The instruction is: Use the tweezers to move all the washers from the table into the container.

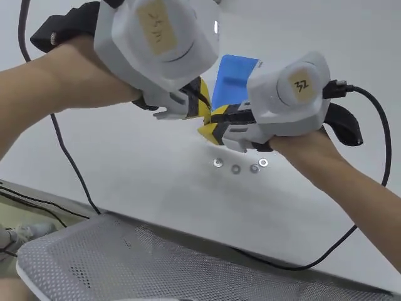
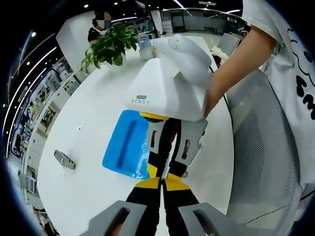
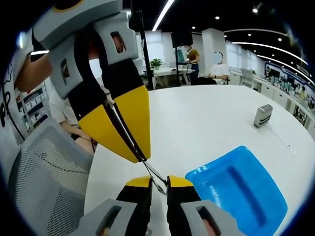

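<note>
The container (image 3: 241, 191) is a shallow blue plastic tray, rectangular with rounded corners and a raised rim, with a long recessed groove in its glossy floor; it lies flat on the smooth white matt worktop (image 1: 156, 163). Four small flat metal ring washers (image 1: 236, 168) lie in a short row on the worktop, on the person's side of the container and apart from it. The thin metal tweezers (image 3: 152, 174) are held in the air above the worktop, just beside the container's near edge. The left gripper (image 2: 162, 186), with a white moulded housing and yellow-and-black wedge-shaped jaws, has its jaws pressed together on the shank of the tweezers. The right gripper (image 3: 159, 183), of the same build, meets it nose to nose; its jaws are drawn in to a narrow gap and the free end of the tweezers lies in that gap, but whether the pads bear on the metal cannot be determined. A small grey box (image 3: 263, 115) stands on the worktop well beyond the container.
</note>
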`<action>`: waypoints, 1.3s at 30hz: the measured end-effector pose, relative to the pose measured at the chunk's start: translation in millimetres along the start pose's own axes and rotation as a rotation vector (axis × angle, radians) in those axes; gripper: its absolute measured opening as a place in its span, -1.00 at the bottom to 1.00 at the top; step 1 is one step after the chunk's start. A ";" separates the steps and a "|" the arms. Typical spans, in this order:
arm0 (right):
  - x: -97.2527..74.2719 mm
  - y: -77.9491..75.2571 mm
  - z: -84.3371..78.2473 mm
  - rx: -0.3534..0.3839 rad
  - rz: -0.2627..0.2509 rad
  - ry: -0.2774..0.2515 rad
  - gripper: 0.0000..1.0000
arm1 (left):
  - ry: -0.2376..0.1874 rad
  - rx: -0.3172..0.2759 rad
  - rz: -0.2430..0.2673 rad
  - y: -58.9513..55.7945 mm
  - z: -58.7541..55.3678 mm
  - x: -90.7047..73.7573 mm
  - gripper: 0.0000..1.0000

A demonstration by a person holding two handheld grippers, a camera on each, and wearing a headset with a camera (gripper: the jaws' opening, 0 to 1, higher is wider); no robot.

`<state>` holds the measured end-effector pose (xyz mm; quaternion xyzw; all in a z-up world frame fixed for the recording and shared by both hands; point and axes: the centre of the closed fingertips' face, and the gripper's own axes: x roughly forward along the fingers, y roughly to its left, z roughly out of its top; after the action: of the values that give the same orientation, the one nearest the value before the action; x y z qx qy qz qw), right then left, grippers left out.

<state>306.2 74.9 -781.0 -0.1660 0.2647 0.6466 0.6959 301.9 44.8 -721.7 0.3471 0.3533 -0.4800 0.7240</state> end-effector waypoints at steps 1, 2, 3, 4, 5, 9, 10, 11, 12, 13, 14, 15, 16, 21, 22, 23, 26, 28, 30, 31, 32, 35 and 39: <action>-0.1 0.3 -0.2 0.001 0.000 0.001 -0.85 | -0.002 -0.002 0.000 -0.3 0.2 -0.1 -1.00; -0.2 1.2 -0.9 0.002 0.001 0.002 -0.86 | -0.004 -0.006 -0.005 -1.5 0.5 0.0 -1.00; -0.2 1.5 -1.6 0.004 0.001 0.001 -0.86 | -0.006 -0.007 -0.009 -2.4 0.7 0.1 -1.00; -0.2 1.8 -2.6 0.009 0.001 0.002 -0.87 | -0.008 -0.007 -0.013 -3.5 1.0 0.3 -1.00; -0.9 2.2 -2.7 0.016 0.003 0.000 -0.87 | -0.009 -0.007 -0.018 -6.0 2.8 0.3 -1.00; -1.5 2.1 -3.4 -0.008 -0.006 0.019 -0.89 | -0.006 0.022 -0.012 -8.0 5.8 2.2 -1.00; -0.8 1.1 -3.6 -0.018 -0.010 0.022 -0.89 | -0.004 0.024 -0.012 -7.7 5.9 2.3 -1.00; -1.2 0.8 -3.6 -0.031 -0.017 0.026 -0.90 | -0.002 0.020 -0.013 -7.1 5.6 2.4 -1.00; -1.7 1.8 -3.7 -0.038 -0.018 0.029 -0.91 | -0.004 0.017 -0.012 -6.7 6.0 2.4 -1.00; -2.3 3.8 -3.4 -0.043 -0.016 0.032 -0.91 | -0.005 0.017 -0.011 -6.1 5.9 2.4 -1.00; -2.1 2.8 -2.2 -0.044 -0.013 0.031 -0.93 | -0.006 0.013 -0.013 -5.9 6.1 2.2 -1.00; -1.6 3.8 -1.4 -0.055 -0.012 0.036 -0.94 | -0.008 0.014 -0.014 -6.2 7.6 1.8 -1.00; -2.7 5.8 -1.6 -0.070 -0.014 0.041 -0.94 | -0.004 0.012 -0.020 -7.6 8.4 1.7 -1.00; -13.0 12.9 -1.4 -0.091 -0.014 0.050 -0.94 | -0.011 0.039 -0.018 -14.9 14.4 -3.2 -1.00; -15.9 15.3 -1.3 -0.096 -0.013 0.051 -0.94 | -0.015 0.038 -0.020 -15.8 16.4 -4.5 -1.00; -17.9 16.5 -0.8 -0.100 -0.014 0.051 -0.94 | -0.019 0.039 -0.021 -16.7 18.0 -6.0 -1.00; -26.9 20.4 2.3 -0.115 -0.019 0.049 -0.94 | -0.031 0.050 -0.021 -20.1 25.6 -11.7 -1.00; -31.0 21.4 3.8 -0.121 -0.022 0.047 -0.94 | -0.035 0.059 -0.020 -21.5 29.2 -14.0 -1.00; -35.6 22.7 5.6 -0.126 -0.026 0.043 -0.94 | -0.040 0.073 -0.018 -22.8 33.4 -16.8 -1.00; -37.3 23.1 6.5 -0.126 -0.028 0.040 -0.94 | -0.042 0.076 -0.019 -22.9 34.8 -17.9 -1.00; -38.7 23.4 7.2 -0.127 -0.030 0.039 -0.94 | -0.044 0.078 -0.020 -22.7 36.7 -19.4 -1.00; -44.3 23.7 11.8 -0.134 -0.035 0.023 -0.94 | -0.051 0.082 -0.019 -21.5 41.8 -22.9 -1.00; -49.9 19.9 17.5 -0.151 -0.055 0.019 -0.94 | -0.057 0.102 -0.001 -18.0 47.2 -26.4 -1.00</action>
<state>288.0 46.7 -735.6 -0.2314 0.2174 0.6439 0.6962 285.7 11.5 -678.3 0.3697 0.3077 -0.5076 0.7148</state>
